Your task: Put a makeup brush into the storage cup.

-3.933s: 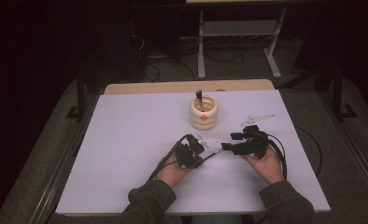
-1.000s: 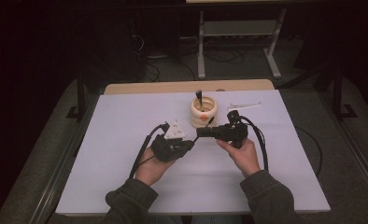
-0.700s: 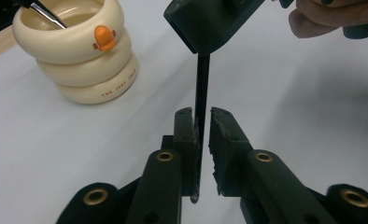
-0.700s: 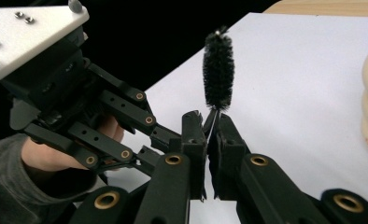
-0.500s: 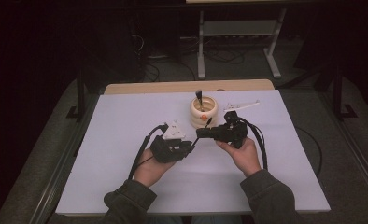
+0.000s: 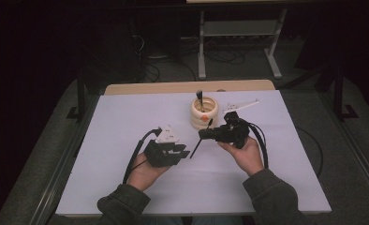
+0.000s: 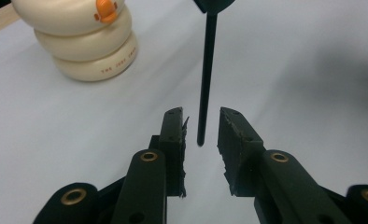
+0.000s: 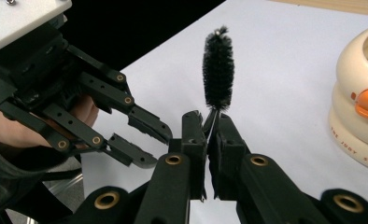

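Clamping thin black bottle brush near bristles, right gripper, rod tip between left gripper pads, jaws just opening, untouched, cream ringed pot nearby

A white table with a strip of bare wood along its far edge stands on grey carpet. Beyond it the room is dark; a grey metal stand and loose cables sit on the floor.

Dim lab: white-covered table, floor cables, metal stand.
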Tool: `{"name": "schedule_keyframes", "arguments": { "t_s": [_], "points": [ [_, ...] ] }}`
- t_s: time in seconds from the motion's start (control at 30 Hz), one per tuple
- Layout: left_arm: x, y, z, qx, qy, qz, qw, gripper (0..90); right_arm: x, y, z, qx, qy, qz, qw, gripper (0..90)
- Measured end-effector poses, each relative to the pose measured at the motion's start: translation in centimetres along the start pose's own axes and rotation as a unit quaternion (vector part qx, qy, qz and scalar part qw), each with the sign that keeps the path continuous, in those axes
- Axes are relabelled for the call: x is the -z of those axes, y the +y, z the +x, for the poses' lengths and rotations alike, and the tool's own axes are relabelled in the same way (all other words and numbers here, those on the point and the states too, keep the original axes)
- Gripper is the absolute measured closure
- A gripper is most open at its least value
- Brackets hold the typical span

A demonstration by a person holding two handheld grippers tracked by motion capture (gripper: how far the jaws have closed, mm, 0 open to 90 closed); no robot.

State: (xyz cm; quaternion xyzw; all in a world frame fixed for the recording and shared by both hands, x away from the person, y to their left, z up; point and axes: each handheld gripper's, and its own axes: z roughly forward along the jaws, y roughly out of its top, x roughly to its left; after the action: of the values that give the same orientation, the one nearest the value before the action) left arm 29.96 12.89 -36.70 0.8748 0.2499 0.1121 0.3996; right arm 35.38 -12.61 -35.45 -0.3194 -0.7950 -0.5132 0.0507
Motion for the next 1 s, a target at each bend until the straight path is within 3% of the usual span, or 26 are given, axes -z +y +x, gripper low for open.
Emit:
{"name": "schedule_keyframes", "arguments": {
  "t_s": [0.27, 0.6, 0.73, 1.0],
  "points": [
    [0.8, -1.4, 0.2, 0.006, 0.013, -0.002, 0.9999, 66.5, -0.1, 0.0, -0.1, 0.009, -0.013, 0.015, 0.9998, 84.4],
    [1.6, -3.2, 0.6, 0.021, 0.011, -0.003, 0.9997, 59.0, 0.2, 0.4, -0.3, 0.019, -0.03, 0.033, 0.9988, 84.4],
    [2.0, -3.8, 0.7, 0.014, 0.017, -0.003, 0.9998, 57.9, 0.4, 0.9, -0.1, 0.026, -0.042, 0.044, 0.9978, 84.4],
    [2.7, -4.8, 0.7, 0.025, 0.024, -0.007, 0.9994, 53.7, 1.0, 2.3, -0.1, 0.039, -0.054, 0.046, 0.9967, 84.4]
  ]
}}
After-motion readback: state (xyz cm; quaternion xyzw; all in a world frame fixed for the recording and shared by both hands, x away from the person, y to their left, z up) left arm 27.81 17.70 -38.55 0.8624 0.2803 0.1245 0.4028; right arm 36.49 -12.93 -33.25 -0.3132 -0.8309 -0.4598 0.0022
